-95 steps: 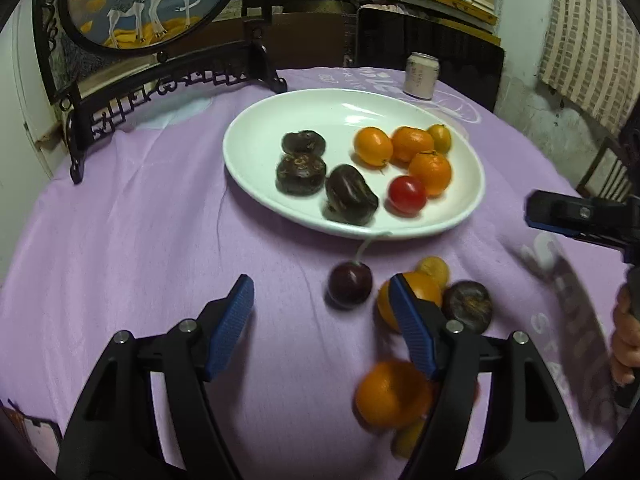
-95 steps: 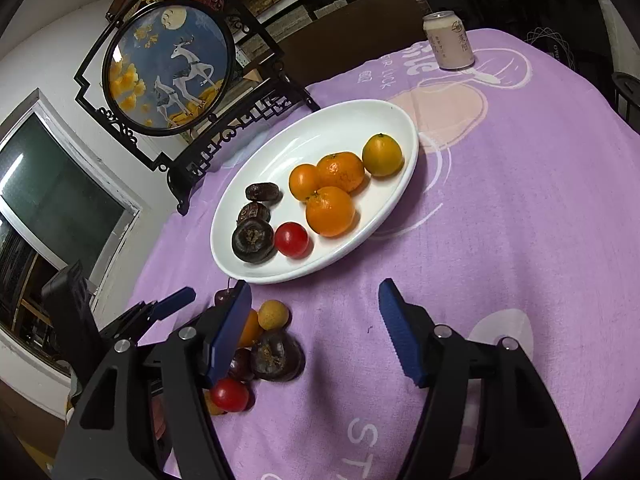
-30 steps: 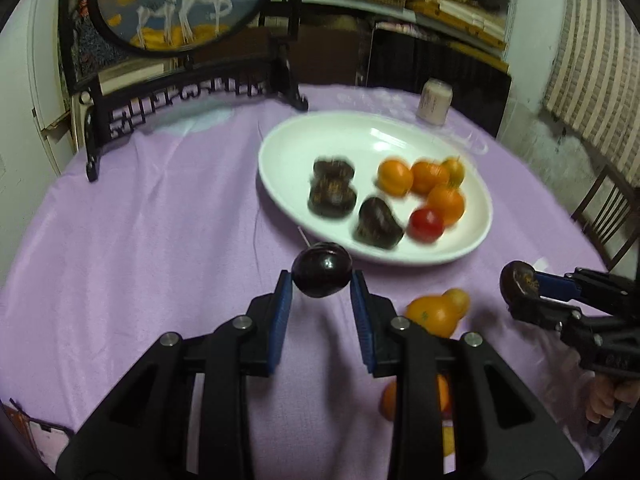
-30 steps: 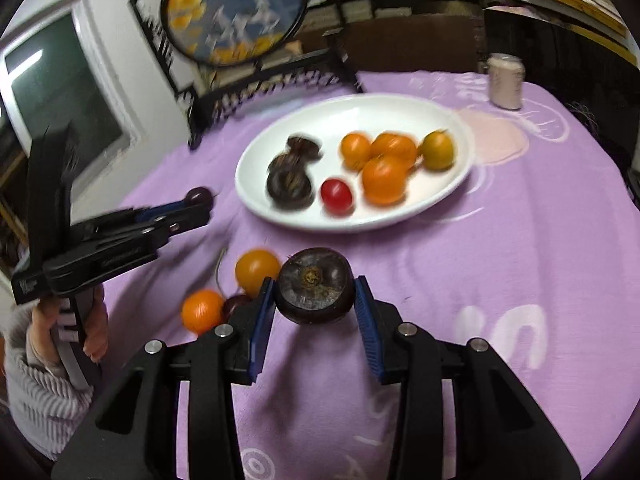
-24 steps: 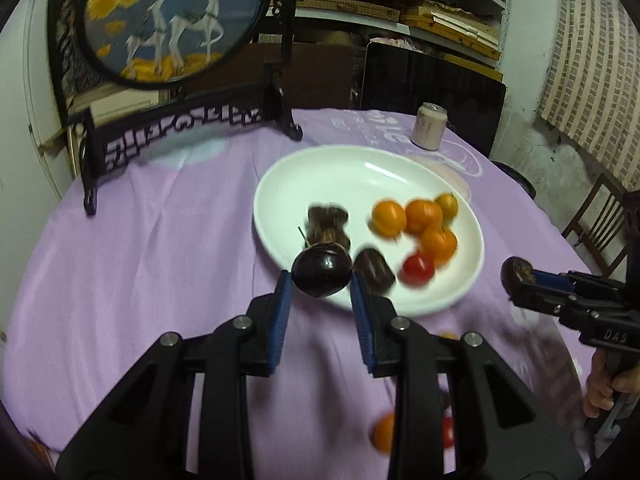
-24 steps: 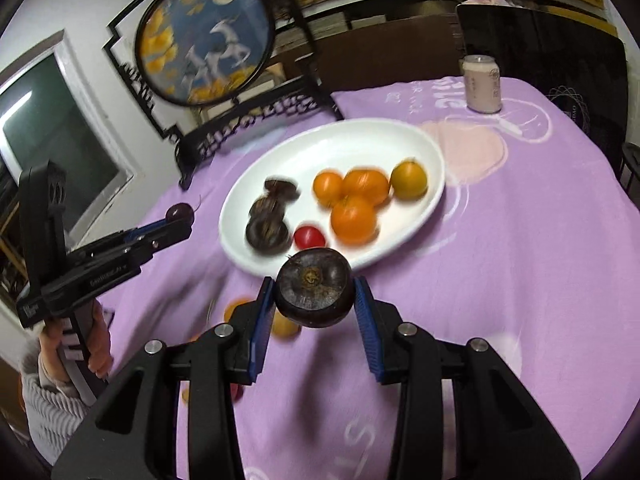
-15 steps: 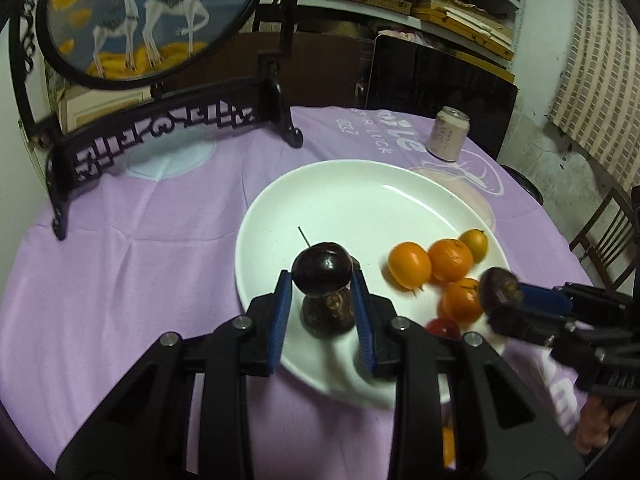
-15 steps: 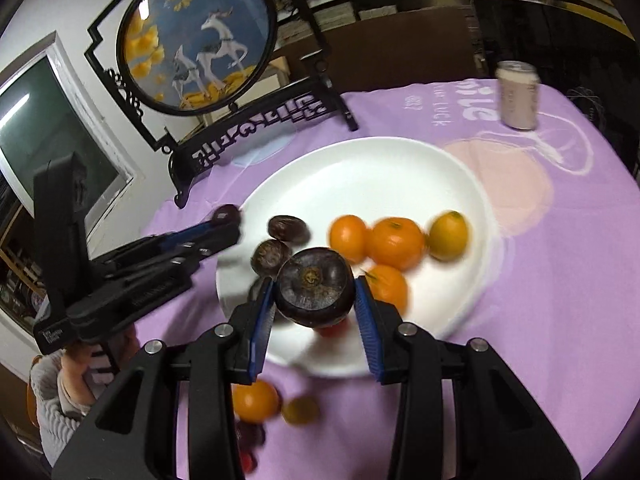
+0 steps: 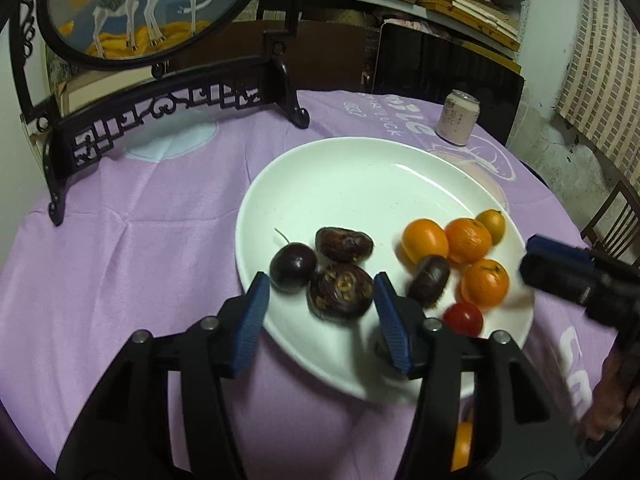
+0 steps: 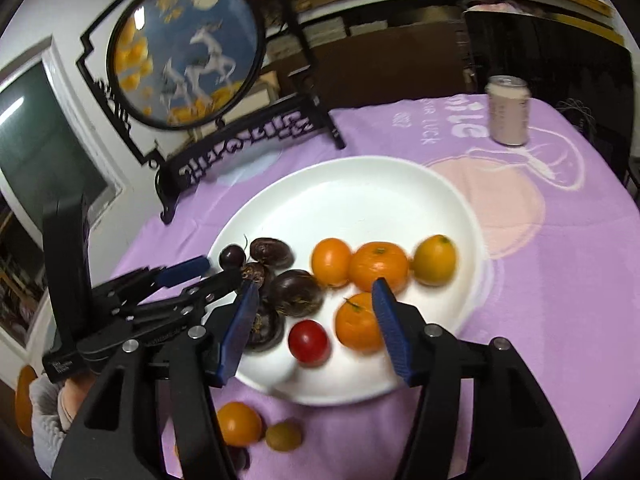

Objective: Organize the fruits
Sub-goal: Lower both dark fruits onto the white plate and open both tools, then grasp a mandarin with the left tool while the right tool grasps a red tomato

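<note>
1. Our left hand-held gripper hangs over the near edge of the plate with its jaws spread wide and nothing between them. The right hand-held gripper is likewise wide open and empty, poised above the plate's front rim.

2. Done so far, as we judge it: the plate holds two sorted groups. On one side sit the dark fruits — a dark cherry with its stem up, a brown wrinkled fruit, a round dark fruit just in front of it, and another dark fruit, blurred, lying close to the oranges. One more dark piece shows in the right wrist view, partly hidden behind a gripper finger.

3. On the other side lie four orange fruits in a cluster, one of them yellower, with a red tomato near the front rim.

4. Still left on the purple cloth of the bench, outside the plate: a small orange and a greenish-yellow fruit just beside it. Something dark lies near them, too hidden by the gripper to name.

5. We reckon the task is well past halfway — the remaining loose pieces need picking up and setting with their like.

6. A drinks can stands at the far side, apart from the plate, and a framed deer picture stands behind.
</note>
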